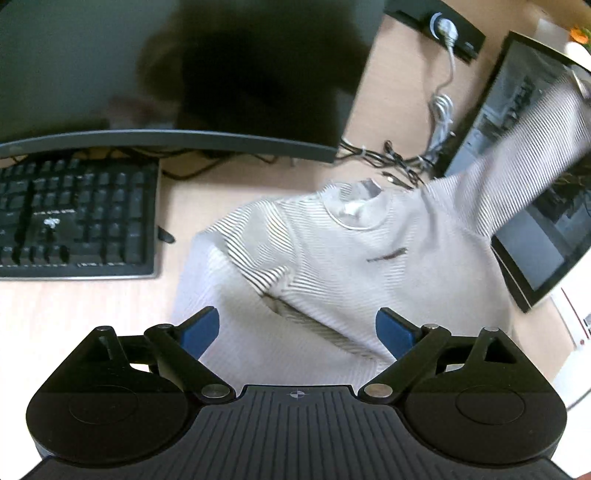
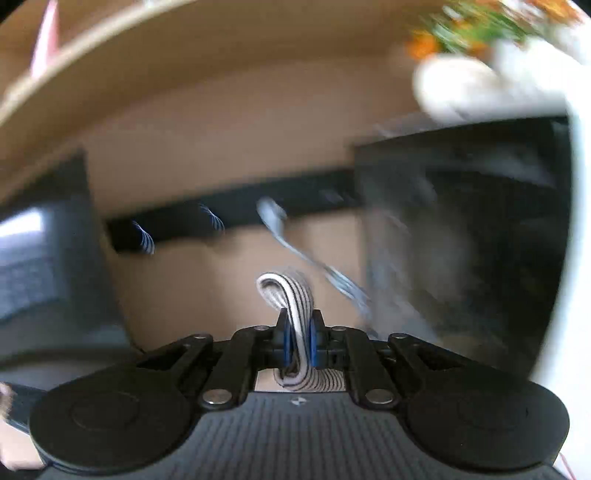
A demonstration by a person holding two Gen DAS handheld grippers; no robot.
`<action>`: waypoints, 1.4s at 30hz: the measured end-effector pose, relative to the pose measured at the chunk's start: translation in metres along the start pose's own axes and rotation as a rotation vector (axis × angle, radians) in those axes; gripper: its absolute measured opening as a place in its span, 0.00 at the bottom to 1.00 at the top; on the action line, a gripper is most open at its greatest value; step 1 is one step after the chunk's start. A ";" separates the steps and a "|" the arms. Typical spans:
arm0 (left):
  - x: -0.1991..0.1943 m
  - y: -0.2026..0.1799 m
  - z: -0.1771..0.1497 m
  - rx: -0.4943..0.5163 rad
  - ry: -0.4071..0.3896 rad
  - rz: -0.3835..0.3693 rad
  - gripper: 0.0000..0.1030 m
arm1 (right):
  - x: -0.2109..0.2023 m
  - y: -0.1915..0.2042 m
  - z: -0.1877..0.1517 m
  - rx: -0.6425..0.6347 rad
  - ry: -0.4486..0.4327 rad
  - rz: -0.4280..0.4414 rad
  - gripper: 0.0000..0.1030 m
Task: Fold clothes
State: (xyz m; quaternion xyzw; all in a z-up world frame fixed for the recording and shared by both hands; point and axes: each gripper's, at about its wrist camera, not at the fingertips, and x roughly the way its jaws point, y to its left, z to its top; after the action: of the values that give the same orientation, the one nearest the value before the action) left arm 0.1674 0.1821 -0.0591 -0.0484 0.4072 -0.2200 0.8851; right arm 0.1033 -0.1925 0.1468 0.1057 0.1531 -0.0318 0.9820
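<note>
A white shirt with thin dark stripes (image 1: 332, 258) lies on the wooden desk in the left wrist view, collar at the far side. Its left sleeve is folded in over the body. Its right sleeve (image 1: 535, 147) is lifted up and to the right, blurred. My left gripper (image 1: 297, 328) is open and empty, its blue pads just above the shirt's lower part. My right gripper (image 2: 299, 336) is shut on a bunched fold of the striped sleeve (image 2: 291, 291), held up in the air.
A black keyboard (image 1: 74, 218) lies left of the shirt, below a large dark monitor (image 1: 184, 74). A second monitor (image 1: 535, 206) stands at the right. Tangled cables (image 1: 399, 162) and a black power strip (image 1: 443, 29) lie behind the shirt. A flower pot (image 2: 480, 85) shows blurred.
</note>
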 end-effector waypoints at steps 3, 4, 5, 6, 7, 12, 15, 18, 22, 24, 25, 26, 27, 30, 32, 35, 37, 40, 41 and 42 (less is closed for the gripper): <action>-0.003 -0.003 -0.004 -0.015 0.003 0.007 0.93 | 0.028 0.031 -0.006 -0.032 0.041 0.096 0.09; -0.004 -0.003 -0.006 -0.023 0.004 0.013 0.93 | 0.040 0.040 -0.013 -0.040 0.066 0.118 0.09; -0.005 -0.003 -0.008 -0.031 0.007 0.022 0.93 | 0.052 0.047 -0.021 -0.037 0.097 0.142 0.09; -0.007 -0.003 -0.009 -0.038 0.009 0.031 0.94 | 0.064 0.054 -0.029 -0.033 0.126 0.165 0.09; -0.008 -0.003 -0.012 -0.044 0.014 0.040 0.94 | 0.075 0.060 -0.038 -0.031 0.153 0.183 0.09; -0.014 -0.006 -0.022 -0.055 0.034 0.068 0.94 | 0.111 0.091 -0.073 -0.044 0.244 0.247 0.09; -0.016 -0.010 -0.027 -0.052 0.045 0.072 0.94 | 0.124 0.105 -0.084 -0.066 0.278 0.287 0.11; -0.016 -0.007 -0.029 -0.067 0.050 0.090 0.94 | 0.131 0.115 -0.090 -0.076 0.294 0.309 0.21; -0.018 0.003 -0.029 -0.108 0.049 0.138 0.94 | 0.125 0.117 -0.094 -0.088 0.284 0.329 0.36; -0.019 0.011 -0.029 -0.136 0.044 0.172 0.94 | 0.120 0.114 -0.098 -0.081 0.307 0.329 0.36; -0.021 0.016 -0.028 -0.152 0.037 0.190 0.94 | 0.117 0.109 -0.102 -0.071 0.332 0.329 0.36; -0.022 0.021 -0.027 -0.169 0.030 0.208 0.94 | 0.117 0.102 -0.105 -0.057 0.364 0.329 0.36; -0.025 0.025 -0.026 -0.187 0.023 0.224 0.94 | 0.116 0.097 -0.112 -0.038 0.411 0.333 0.36; -0.030 0.041 -0.023 -0.246 0.002 0.270 0.94 | 0.106 0.089 -0.152 0.054 0.618 0.372 0.36; -0.034 0.048 -0.021 -0.271 -0.011 0.286 0.94 | 0.098 0.088 -0.186 0.136 0.783 0.409 0.36; -0.040 0.058 -0.017 -0.296 -0.031 0.303 0.94 | 0.094 0.097 -0.232 0.248 0.985 0.451 0.36; -0.042 0.063 -0.014 -0.309 -0.043 0.308 0.94 | 0.095 0.108 -0.248 0.290 1.031 0.455 0.36; -0.045 0.069 -0.012 -0.333 -0.059 0.313 0.94 | 0.105 0.124 -0.266 0.301 1.030 0.438 0.36; -0.046 0.071 -0.013 -0.340 -0.064 0.314 0.94 | 0.109 0.130 -0.271 0.290 1.017 0.423 0.35; -0.048 0.074 -0.013 -0.346 -0.068 0.317 0.94 | 0.112 0.135 -0.274 0.269 1.003 0.405 0.22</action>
State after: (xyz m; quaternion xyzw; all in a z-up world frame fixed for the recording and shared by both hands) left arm 0.1561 0.2699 -0.0542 -0.1423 0.4115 -0.0032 0.9002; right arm 0.1419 -0.0047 -0.1159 0.2597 0.5731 0.1924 0.7531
